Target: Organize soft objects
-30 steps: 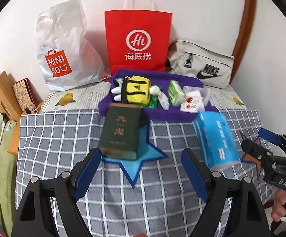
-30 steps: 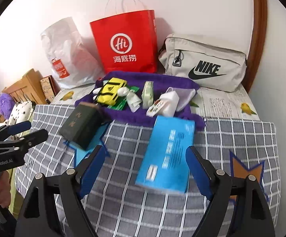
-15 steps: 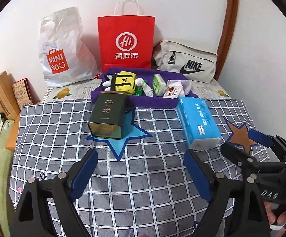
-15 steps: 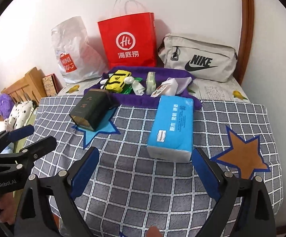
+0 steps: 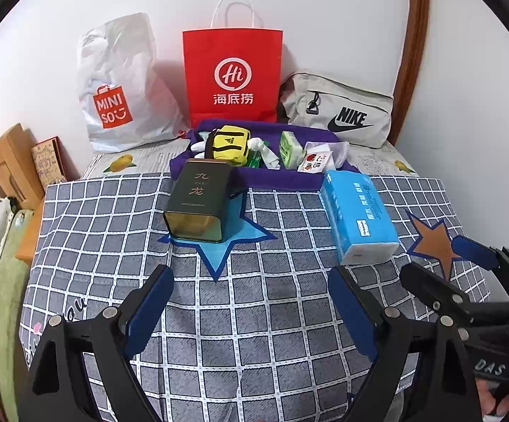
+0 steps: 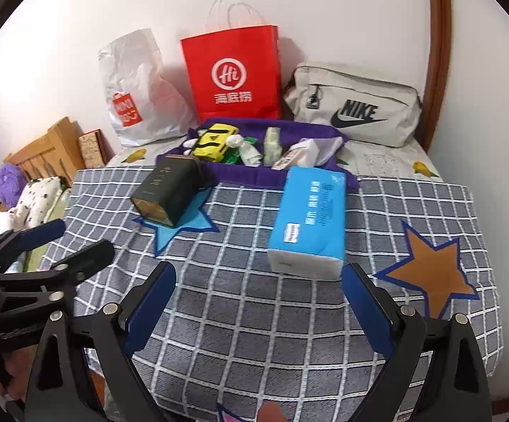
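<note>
Leftmost, beyond the checked blanket (image 5: 113, 232), the right wrist view shows a purple plush (image 6: 10, 181) and spotted bedding, mostly cut off by the frame edge; the left wrist view shows only the bedding's edge. A white MINISO bag (image 5: 120, 88) leans on the wall, its logo sharp in the left view and blurred in the right. Next stands the red paper bag (image 5: 232, 74), and in front of it the purple cloth tray (image 5: 275, 179) holding a yellow pouch (image 5: 227, 144), a green tissue pack (image 5: 289, 149) and small packets too crowded to make out. A dark green tin (image 5: 198, 200) lies on its side on a blue star patch, touching the tray's front wall and hiding part of it. Right of it, the blue tissue pack (image 6: 309, 218) lies on the blanket, its far end just beside the tray. A grey Nike bag (image 6: 353, 109) rests against the wall behind.

Both tools hover over the near blanket, holding nothing. The left gripper (image 5: 251, 306) has its jaws spread wide, as does the right gripper (image 6: 258, 302). Each view catches the other gripper from the side, partly cut off. Only the right view shows the whole brown star patch (image 6: 430, 274).
</note>
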A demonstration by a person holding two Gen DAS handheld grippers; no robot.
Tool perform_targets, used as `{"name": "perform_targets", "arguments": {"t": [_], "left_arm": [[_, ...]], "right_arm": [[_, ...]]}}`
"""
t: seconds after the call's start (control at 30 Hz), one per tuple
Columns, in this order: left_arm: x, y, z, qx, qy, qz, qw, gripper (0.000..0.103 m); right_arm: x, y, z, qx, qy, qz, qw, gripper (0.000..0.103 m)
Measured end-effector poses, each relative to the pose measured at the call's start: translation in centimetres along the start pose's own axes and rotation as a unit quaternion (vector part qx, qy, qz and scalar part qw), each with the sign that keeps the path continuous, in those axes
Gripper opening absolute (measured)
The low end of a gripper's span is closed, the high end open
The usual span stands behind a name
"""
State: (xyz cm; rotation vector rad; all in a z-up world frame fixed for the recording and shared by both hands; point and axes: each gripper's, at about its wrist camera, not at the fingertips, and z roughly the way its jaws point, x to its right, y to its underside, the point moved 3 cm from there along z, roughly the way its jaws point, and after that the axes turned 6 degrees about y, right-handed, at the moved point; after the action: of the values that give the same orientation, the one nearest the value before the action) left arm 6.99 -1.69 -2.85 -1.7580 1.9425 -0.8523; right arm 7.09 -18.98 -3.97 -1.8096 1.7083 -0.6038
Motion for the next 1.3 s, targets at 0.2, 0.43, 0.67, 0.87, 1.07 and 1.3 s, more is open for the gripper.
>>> {"name": "perform_targets", "arguments": {"t": [0.2, 0.43, 0.67, 0.87, 1.07, 1.3], "left_arm": [[-0.1, 0.1, -0.2, 0.003, -0.008, 0.006, 0.9999, 0.089], [-0.1, 0.1, -0.1, -0.001, -0.008, 0.007, 0.9999, 0.089], [0.1, 0.4, 0.0, -0.002, -0.007, 0.010, 0.9999, 0.089], [0.3, 0.7, -0.4, 0.004, -0.011, 0.014, 0.9998, 0.089], [0.5, 0.7, -0.9, 0.010, -0.012, 0.015, 0.9998, 0.089], [0.8, 0.6, -1.2, 0.012, -0.015, 0.019, 0.9996, 0.089]], "right_arm": [[-0.2, 0.2, 0.0, 0.000, 0.004, -0.003, 1.000, 0.097], [0.0, 0.3, 0.3, -0.005, -0.004, 0.005, 1.000, 0.097], [0.1, 0.6, 0.3, -0.005, 0.000, 0.005, 1.000, 0.097], [0.1, 0.9, -0.1, -0.001, -0.001, 0.005, 1.000, 0.097], [0.2, 1.0, -0.7, 0.008, 0.007, 0.002, 1.000, 0.097], [0.6, 1.0, -1.0, 0.010, 0.003, 0.006, 1.000, 0.097]]}}
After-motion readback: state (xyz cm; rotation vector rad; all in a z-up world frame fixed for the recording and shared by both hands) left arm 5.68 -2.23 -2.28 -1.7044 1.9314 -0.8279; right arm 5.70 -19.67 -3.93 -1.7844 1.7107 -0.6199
